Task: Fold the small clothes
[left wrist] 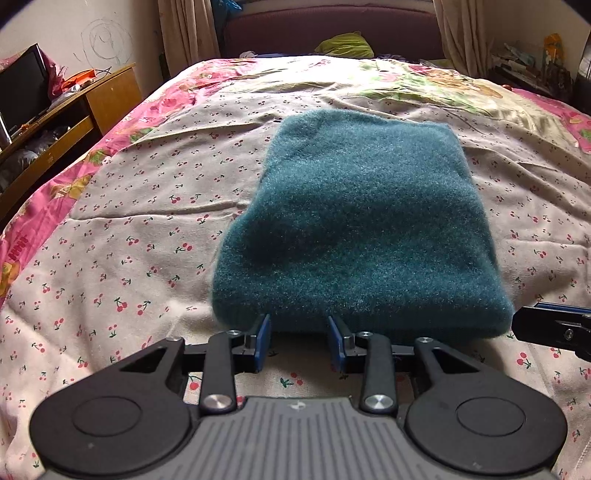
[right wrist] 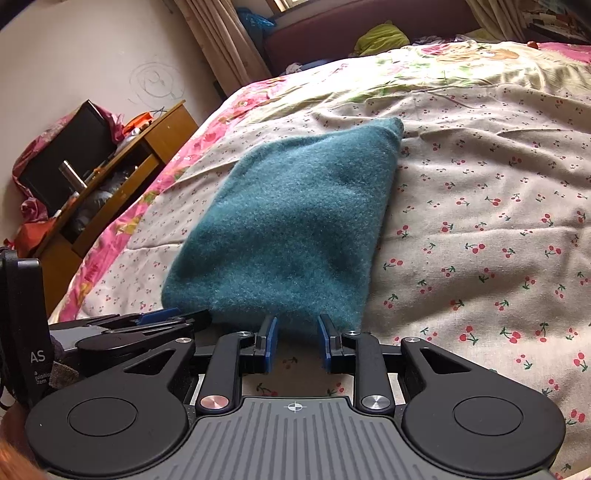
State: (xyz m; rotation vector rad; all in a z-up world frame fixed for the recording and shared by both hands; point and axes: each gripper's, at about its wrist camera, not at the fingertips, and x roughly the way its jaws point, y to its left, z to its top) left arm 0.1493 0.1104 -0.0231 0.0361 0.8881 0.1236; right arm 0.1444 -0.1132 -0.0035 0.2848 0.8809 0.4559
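A teal fuzzy knit garment (left wrist: 362, 221) lies folded into a thick rectangle on the cherry-print bedsheet (left wrist: 129, 258). My left gripper (left wrist: 298, 321) is at its near hem, jaws open; the blue pads (left wrist: 263, 341) stand apart and only sheet shows between them. My right gripper (right wrist: 295, 319) is at the near right corner of the same garment (right wrist: 288, 229), also open, its fingertips (right wrist: 272, 325) just overlapping the hem without pinching it. Each gripper shows in the other's view: the right one (left wrist: 554, 325) at the right edge, the left one (right wrist: 147, 325) at the lower left.
A wooden cabinet (left wrist: 74, 122) with a dark screen (left wrist: 22, 88) stands left of the bed. A maroon headboard (left wrist: 332, 33) and a green cloth (left wrist: 345, 46) are at the far end. Pink floral bedding (left wrist: 166, 103) borders the sheet, and wrinkled sheet surrounds the garment.
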